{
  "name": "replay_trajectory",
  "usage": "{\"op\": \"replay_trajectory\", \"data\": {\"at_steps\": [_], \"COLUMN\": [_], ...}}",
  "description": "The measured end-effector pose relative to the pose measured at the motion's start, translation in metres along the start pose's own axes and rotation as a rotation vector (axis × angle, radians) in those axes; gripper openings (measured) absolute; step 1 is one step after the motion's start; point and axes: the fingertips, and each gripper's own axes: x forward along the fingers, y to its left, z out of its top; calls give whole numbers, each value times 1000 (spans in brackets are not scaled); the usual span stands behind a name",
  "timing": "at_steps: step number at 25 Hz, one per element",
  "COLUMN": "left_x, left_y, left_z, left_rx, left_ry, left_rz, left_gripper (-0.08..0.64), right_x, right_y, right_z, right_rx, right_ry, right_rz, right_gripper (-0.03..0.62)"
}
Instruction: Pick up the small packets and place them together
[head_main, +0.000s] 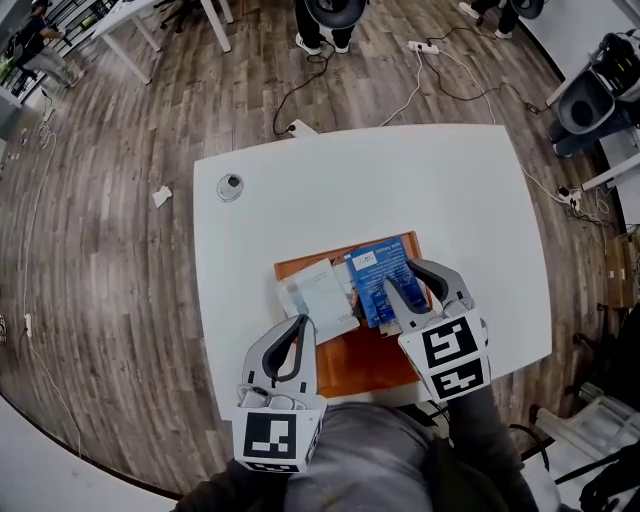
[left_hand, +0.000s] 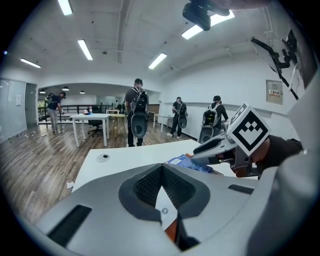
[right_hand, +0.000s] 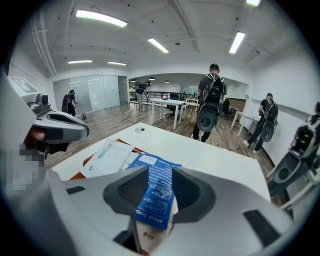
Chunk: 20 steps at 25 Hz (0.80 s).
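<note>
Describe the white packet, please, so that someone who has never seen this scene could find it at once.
On the white table, an orange tray lies near the person's edge. On the tray's left half in the head view lies the white packet, flat and close beside a blue packet. Its neighbour is blue, while it is white.

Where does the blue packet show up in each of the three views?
Head view: blue packet just right of centre.
Left gripper view: packet right of centre, only a thin blue edge.
Right gripper view: packet low centre, running up toward the middle.
Shared landmark: the round table grommet, beyond the packet in all three.
</note>
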Motion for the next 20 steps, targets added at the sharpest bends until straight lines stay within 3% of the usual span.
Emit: {"op": "replay_trajectory", "data": {"at_steps": [11,18,20], "left_x": [-11,-20,-23], "left_y": [-23,-46,-53], "left_z": [3,-14,-22], "left_rx": [22,32,29], "left_ry": [-14,7,22], "left_rz": [-87,-144,-161], "left_gripper": [-3,-3,-3], "right_x": [-41,-56,-59], "right_y": [-3,22,31], "right_z": [-4,-35,-47], "right_rx": [32,27,28], "right_ry": [-44,-5,16], "right_rz": [-80,-54,-37], "right_gripper": [144,138,42]}}
